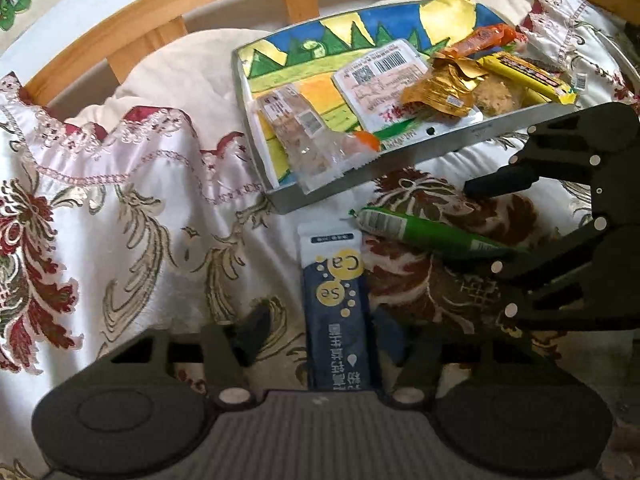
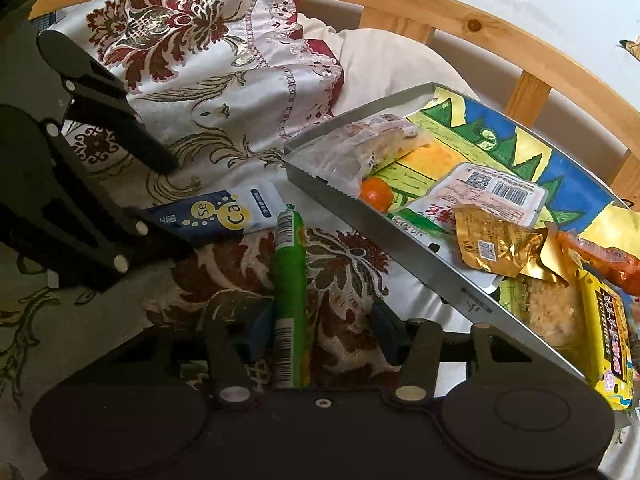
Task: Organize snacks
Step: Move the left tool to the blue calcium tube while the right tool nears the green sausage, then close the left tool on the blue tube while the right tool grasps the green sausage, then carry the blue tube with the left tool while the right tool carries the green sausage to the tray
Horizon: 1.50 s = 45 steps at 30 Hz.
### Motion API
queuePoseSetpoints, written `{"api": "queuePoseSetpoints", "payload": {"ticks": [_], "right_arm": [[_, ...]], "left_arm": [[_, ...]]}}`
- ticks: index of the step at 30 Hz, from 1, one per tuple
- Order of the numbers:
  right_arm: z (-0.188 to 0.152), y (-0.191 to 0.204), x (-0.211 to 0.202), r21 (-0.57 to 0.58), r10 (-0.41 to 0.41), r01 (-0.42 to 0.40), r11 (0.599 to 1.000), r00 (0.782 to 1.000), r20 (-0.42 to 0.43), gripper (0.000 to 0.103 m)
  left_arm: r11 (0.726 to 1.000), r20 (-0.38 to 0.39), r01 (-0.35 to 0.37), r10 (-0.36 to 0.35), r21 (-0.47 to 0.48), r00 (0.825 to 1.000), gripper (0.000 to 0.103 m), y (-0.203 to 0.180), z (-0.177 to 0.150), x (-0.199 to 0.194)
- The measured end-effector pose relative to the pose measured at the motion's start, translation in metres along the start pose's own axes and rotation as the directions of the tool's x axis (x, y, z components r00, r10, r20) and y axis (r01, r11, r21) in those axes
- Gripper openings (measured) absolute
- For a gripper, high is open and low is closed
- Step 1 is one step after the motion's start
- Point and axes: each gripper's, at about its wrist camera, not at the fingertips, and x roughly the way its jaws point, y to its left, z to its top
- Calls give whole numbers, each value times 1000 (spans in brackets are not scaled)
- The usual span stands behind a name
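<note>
- Straddling a blue sachet (image 1: pixel 340 304), the left hand-held gripper (image 1: pixel 320 336) has its fingers apart over the bedspread (image 1: pixel 120 208).
- Spread likewise, the right hand-held gripper (image 2: pixel 320 332) brackets a green sausage stick (image 2: pixel 291 292) lying beside the sachet (image 2: pixel 224 216).
- Just beyond both sits a metal tray (image 1: pixel 360 178) holding several snack packets, including a gold wrapper (image 1: pixel 440 88) and a yellow bar (image 1: pixel 528 76).

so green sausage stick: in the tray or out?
Out. The green sausage stick lies on the bedspread beside the tray, between the open right gripper's fingers.
</note>
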Motion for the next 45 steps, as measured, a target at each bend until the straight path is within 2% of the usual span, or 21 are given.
{"api": "queuePoseSetpoints", "payload": {"ticks": [8,15,18,20,22,23,24,25,32,41,45], "right_arm": [[0,1,-2,18,31,-31,999,999,13,40],[0,4,-3,17,47,-47,999,999,13,39],[-1,6,0,8,59,-59,998,998,2,39],[-1,6,-1,3,62,-62,998,998,1,39],[-1,6,-1,8,70,-70,998,998,-2,34],[-1,5,-2,8,72,-72,997,997,-4,28],[0,6,-2,1,65,-65,998,998,-5,20],[0,8,-3,-13,59,-59,998,998,-5,19],[-3,20,-10,-129,-1,2,992,1000,9,17],[-2,27,-21,-238,-128,145,960,988,86,17],[0,25,-26,-232,-149,171,957,983,110,17]], "left_arm": [[999,-54,34,-36,-37,998,53,2,-3,12],[992,-69,71,-78,-108,995,54,12,-1,17],[991,-71,81,-89,-108,994,44,10,0,16],[992,-73,77,-85,-101,994,41,7,0,15],[990,-80,79,-88,-116,993,40,7,1,16],[988,-83,82,-93,-132,992,39,9,2,16],[985,-84,85,-98,-152,992,38,10,2,16],[981,-86,89,-105,-170,991,38,11,3,15],[974,-103,57,-81,-218,991,37,11,3,10],[971,-58,52,-67,-235,996,36,10,5,-6],[967,-28,49,-58,-250,998,36,12,5,-14]]}}
